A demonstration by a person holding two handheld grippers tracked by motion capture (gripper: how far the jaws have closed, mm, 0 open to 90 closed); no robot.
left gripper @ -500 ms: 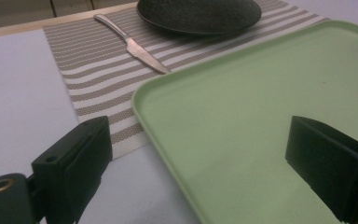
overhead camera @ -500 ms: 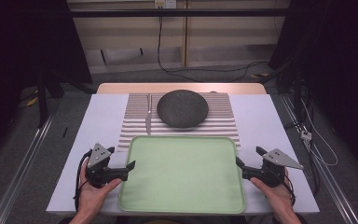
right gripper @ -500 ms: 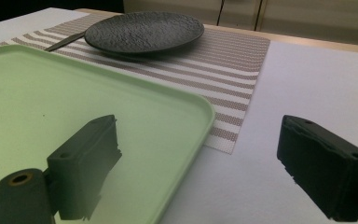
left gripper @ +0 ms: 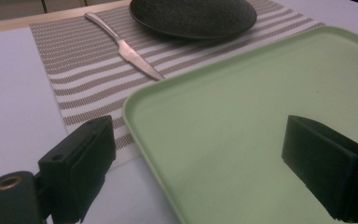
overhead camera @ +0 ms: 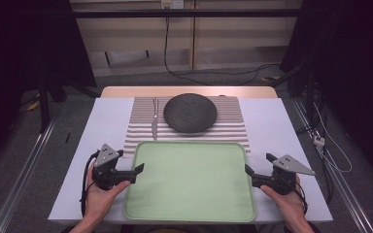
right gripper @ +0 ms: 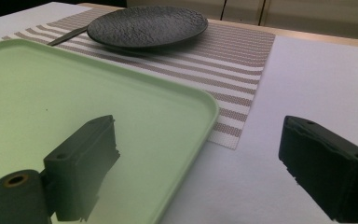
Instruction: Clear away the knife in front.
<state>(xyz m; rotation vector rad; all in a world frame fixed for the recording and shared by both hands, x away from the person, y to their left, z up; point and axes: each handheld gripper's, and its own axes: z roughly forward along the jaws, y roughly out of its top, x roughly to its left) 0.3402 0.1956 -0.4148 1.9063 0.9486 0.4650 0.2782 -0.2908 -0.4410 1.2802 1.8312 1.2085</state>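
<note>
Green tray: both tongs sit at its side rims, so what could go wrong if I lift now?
The pale green plastic tray overlaps the striped woven placemat, so lifting may drag it. The open left tongs and right tongs straddle the rims; uneven closing could tilt it toward the steel knife.

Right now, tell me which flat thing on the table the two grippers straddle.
The green tray: each gripper's open jaws sit astride one of its side rims. The dark plate and the striped mat lie farther back, untouched.
</note>
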